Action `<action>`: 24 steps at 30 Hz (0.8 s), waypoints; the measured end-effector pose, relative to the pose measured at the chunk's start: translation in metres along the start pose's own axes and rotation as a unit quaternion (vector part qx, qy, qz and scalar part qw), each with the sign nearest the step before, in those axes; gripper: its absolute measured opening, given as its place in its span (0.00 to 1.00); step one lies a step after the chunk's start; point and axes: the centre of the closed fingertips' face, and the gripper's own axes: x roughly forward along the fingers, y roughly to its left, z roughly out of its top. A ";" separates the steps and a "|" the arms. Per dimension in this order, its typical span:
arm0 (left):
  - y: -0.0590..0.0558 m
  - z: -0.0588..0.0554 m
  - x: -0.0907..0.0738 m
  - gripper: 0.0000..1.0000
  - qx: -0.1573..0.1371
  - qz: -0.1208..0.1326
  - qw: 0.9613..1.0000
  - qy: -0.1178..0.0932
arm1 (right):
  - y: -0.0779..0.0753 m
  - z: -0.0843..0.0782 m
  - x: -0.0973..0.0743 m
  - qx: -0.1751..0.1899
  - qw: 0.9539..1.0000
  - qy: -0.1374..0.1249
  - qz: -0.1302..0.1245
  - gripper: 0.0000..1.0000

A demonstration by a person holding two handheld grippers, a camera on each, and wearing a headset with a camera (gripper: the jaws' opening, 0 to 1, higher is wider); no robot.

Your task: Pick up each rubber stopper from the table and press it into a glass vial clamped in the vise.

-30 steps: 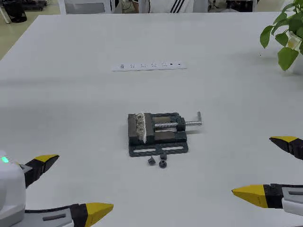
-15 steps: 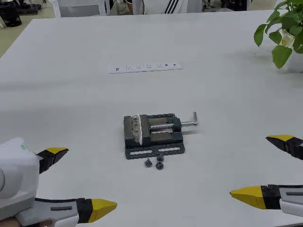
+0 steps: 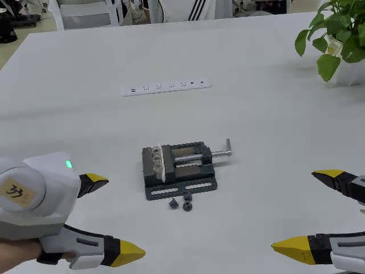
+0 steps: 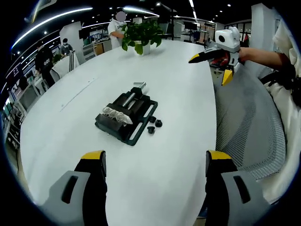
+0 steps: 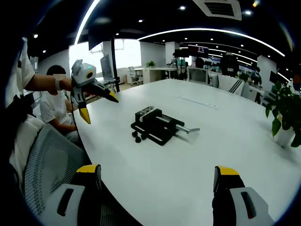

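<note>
Left gripper [image 3: 122,217], white housing, green indicator light [image 3: 69,165], round yellow label [image 3: 17,192], black jaws tipped yellow, right gripper [image 3: 293,209], yellow-tipped black jaws

The vise [image 3: 179,170] sits on the table [image 3: 274,114], ahead of and between the left gripper [image 3: 122,217] and right gripper [image 3: 293,209]. Vials [image 3: 155,161] stand in its end nearer the left gripper. Three stoppers [image 3: 180,202] lie just on the grippers' side of it. A power strip [image 3: 165,87] lies beyond, and a plant [image 3: 331,40] stands far ahead of the right gripper.

White table [image 3: 285,142] with vise [image 3: 179,170], three stoppers [image 3: 186,206], power strip [image 3: 165,87], potted plant [image 3: 327,66]
</note>
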 end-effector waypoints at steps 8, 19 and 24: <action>-0.005 0.011 0.019 0.69 0.028 -0.032 0.999 0.019 | 0.007 -0.008 -0.004 0.009 1.000 0.006 -0.005 0.99; 0.003 0.025 0.048 0.54 0.069 -0.066 0.994 0.057 | 0.008 -0.007 -0.003 0.009 1.000 0.004 -0.007 0.98; 0.002 0.030 0.058 0.44 0.084 -0.080 0.991 0.068 | 0.005 -0.007 -0.004 0.012 1.000 0.001 -0.011 0.98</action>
